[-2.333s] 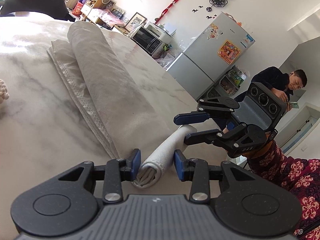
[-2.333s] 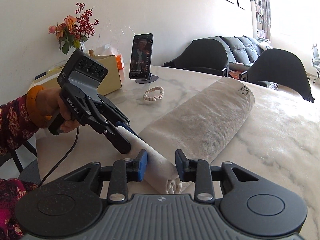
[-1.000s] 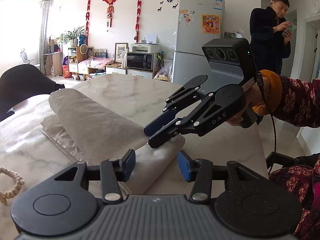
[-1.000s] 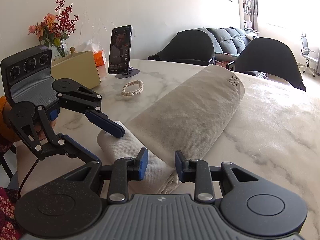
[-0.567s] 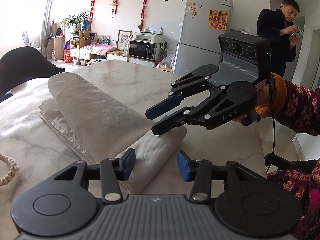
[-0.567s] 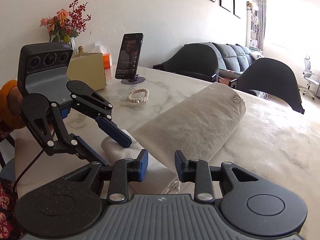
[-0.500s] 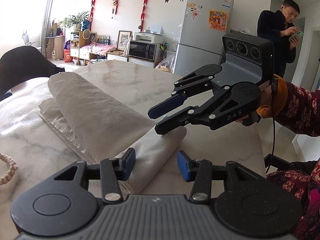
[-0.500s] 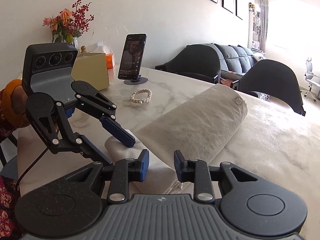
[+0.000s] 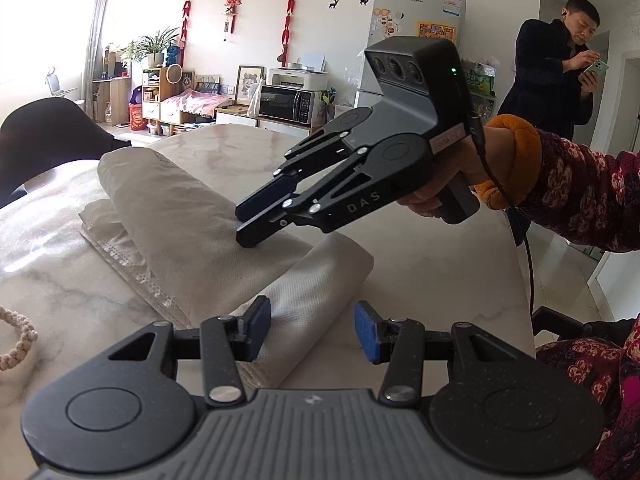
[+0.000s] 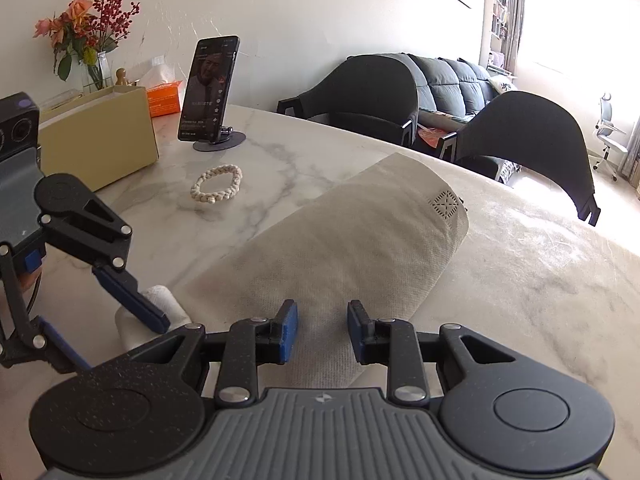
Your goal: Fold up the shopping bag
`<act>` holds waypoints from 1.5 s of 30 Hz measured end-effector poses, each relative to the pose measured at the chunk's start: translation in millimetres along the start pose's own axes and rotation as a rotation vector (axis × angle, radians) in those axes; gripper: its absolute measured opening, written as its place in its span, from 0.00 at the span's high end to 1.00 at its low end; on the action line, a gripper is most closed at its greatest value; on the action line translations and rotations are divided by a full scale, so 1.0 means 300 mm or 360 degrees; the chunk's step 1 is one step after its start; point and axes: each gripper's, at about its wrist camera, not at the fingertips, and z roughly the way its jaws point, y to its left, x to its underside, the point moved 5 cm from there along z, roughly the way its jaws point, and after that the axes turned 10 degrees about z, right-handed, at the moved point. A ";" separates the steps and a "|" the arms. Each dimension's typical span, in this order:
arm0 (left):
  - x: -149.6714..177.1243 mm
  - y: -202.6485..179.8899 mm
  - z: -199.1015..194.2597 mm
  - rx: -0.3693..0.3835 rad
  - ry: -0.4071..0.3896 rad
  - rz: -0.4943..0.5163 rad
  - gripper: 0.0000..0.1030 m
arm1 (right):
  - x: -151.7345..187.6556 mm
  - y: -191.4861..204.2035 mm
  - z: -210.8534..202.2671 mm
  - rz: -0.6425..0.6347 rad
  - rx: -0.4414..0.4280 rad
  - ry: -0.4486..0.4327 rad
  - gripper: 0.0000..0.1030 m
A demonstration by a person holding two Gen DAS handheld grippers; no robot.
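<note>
Bag (image 10: 344,248), one, half-rolled on one table (image 10: 540,280); left gripper (image 9: 312,330) and right gripper (image 10: 322,330), both part-open, seemingly grip nothing.

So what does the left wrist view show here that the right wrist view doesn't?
Left wrist view only: white fridge, black microwave, a standing person in dark clothes, and the floral-sleeved hand holding the right gripper.

Right wrist view only: black phone on a stand, vase of flowers, yellow box, dark sofa.

Both: the grey nonwoven shopping bag on the marble table, and the beaded bracelet.
</note>
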 end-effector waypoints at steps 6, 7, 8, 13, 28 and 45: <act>-0.003 0.004 0.003 0.0008 0.0014 0.0016 0.54 | -0.045 -0.023 0.091 -0.0033 -0.0085 0.0066 0.71; -0.005 0.005 0.005 0.0010 0.0020 0.0020 0.54 | -0.052 -0.027 0.106 -0.0040 -0.0107 0.0073 0.71; -0.006 0.005 0.006 0.0010 0.0023 0.0024 0.54 | -0.062 -0.032 0.121 -0.0046 -0.0131 0.0075 0.71; 0.000 -0.005 -0.012 0.0025 0.0030 0.0035 0.54 | -0.107 -0.058 0.173 -0.0069 -0.0209 0.0070 0.75; 0.020 -0.017 -0.022 0.0086 0.0049 0.0019 0.54 | -0.148 -0.038 0.243 -0.0324 -0.0194 -0.0008 0.89; 0.017 -0.024 -0.027 0.0094 0.0047 0.0006 0.54 | -0.191 -0.010 0.321 -0.0494 0.0080 -0.0118 0.73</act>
